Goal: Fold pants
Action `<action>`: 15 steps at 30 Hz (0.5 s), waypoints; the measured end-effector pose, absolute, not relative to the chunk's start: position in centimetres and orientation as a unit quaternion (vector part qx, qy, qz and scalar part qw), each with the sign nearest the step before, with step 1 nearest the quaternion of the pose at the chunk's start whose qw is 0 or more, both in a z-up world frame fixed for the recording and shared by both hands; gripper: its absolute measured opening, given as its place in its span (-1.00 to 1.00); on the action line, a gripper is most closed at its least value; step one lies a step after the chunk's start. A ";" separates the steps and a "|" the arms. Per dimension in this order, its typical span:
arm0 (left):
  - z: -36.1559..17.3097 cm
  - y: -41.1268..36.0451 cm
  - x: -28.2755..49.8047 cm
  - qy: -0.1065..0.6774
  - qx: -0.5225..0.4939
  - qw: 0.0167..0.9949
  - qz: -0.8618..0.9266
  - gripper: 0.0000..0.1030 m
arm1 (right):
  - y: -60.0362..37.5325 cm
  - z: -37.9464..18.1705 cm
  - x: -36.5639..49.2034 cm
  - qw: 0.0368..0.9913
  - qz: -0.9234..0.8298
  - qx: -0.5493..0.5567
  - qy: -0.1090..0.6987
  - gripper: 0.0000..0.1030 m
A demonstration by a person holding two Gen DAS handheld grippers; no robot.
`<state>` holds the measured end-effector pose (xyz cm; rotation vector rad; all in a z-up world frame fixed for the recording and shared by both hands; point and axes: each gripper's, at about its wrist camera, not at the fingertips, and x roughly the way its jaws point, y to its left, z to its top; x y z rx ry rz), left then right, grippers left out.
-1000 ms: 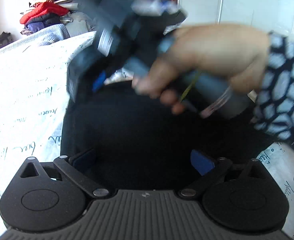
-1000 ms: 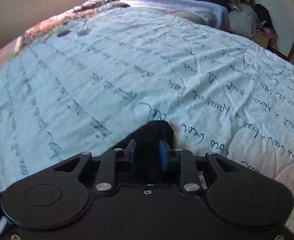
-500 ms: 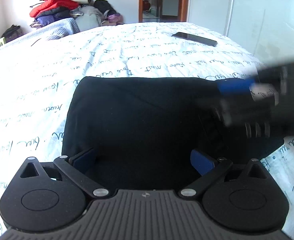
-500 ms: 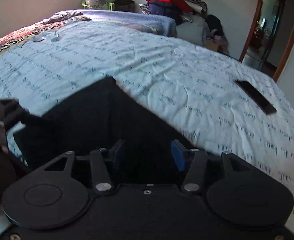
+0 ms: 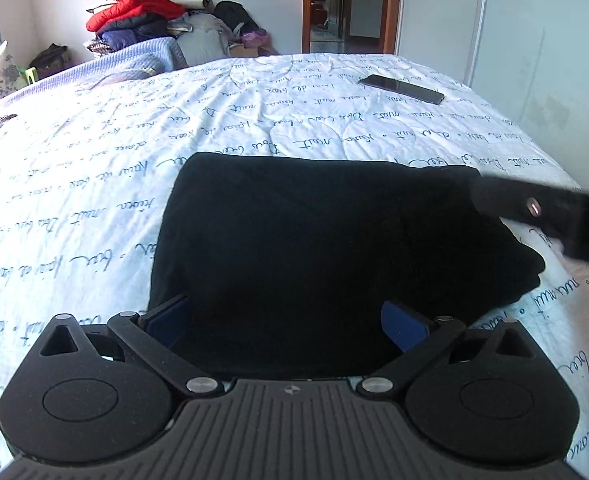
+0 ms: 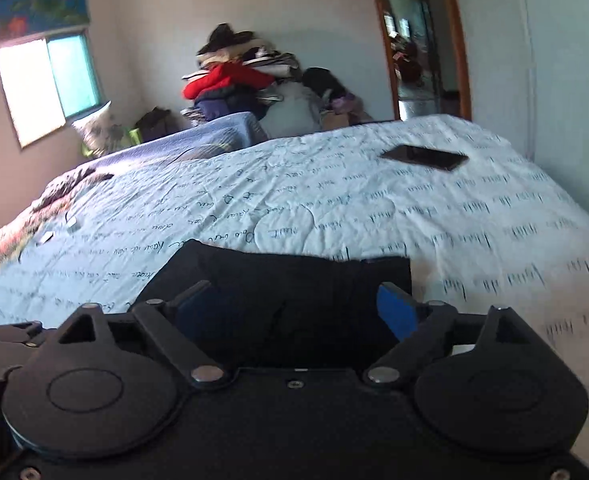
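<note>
- We are viewing the black pants (image 5: 326, 248), folded into a compact block and lying flat on the bed (image 5: 94, 184), on its white quilt printed with handwriting.
- In the left wrist view the block's long axis is running left to right, across the line of the left tongs; its far folded edge is lying straight and facing the far end of the bed, and its right end is sloping down to a rounded corner.
- We are holding the left tongs (image 5: 290, 322) spread wide over the near edge of the pants; the blue pads (image 5: 402, 324) are standing apart and gripping nothing.
- We are holding the right tongs (image 6: 296, 308) equally wide open above the pants (image 6: 294, 280), with nothing between the pads; part of this tool is showing as a blurred black bar at the right edge of the left wrist view.
- A dark phone (image 5: 400, 89) is lying on the quilt well beyond the pants.
- A pile of clothes (image 6: 234, 80) is stacked against the far wall.
</note>
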<state>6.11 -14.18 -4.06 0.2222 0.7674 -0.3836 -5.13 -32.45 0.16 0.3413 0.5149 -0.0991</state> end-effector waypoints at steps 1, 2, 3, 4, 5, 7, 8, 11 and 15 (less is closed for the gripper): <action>-3.9 -13.9 5.9 0.368 0.109 0.905 -0.184 0.97 | -32.1 0.2 -5.7 0.948 -0.055 0.172 0.260 0.76; -3.8 -13.8 5.4 0.364 0.112 0.907 -0.182 0.97 | -31.5 0.2 -6.4 0.947 -0.060 0.173 0.266 0.76; -3.6 -13.6 4.9 0.361 0.116 0.908 -0.180 0.97 | -30.9 0.2 -7.1 0.947 -0.059 0.167 0.268 0.76; -3.4 -13.5 4.5 0.359 0.120 0.909 -0.178 0.97 | -30.2 0.3 -7.7 0.948 -0.057 0.156 0.269 0.76; -3.2 -13.2 3.8 0.357 0.123 0.909 -0.177 0.97 | -29.5 0.4 -8.5 0.951 -0.058 0.143 0.269 0.76; -2.9 -12.5 2.9 0.359 0.124 0.909 -0.171 0.98 | -28.2 0.6 -9.9 0.954 -0.066 0.122 0.267 0.76; -2.9 -12.1 2.5 0.361 0.121 0.910 -0.168 0.98 | -27.7 0.7 -10.6 0.955 -0.067 0.112 0.266 0.76; -2.9 -10.8 1.3 0.368 0.111 0.910 -0.157 0.98 | -26.5 0.7 -12.3 0.957 -0.063 0.103 0.263 0.78; -3.0 -9.4 0.3 0.375 0.103 0.910 -0.143 0.98 | -25.5 0.0 -13.2 0.955 -0.047 0.102 0.275 0.79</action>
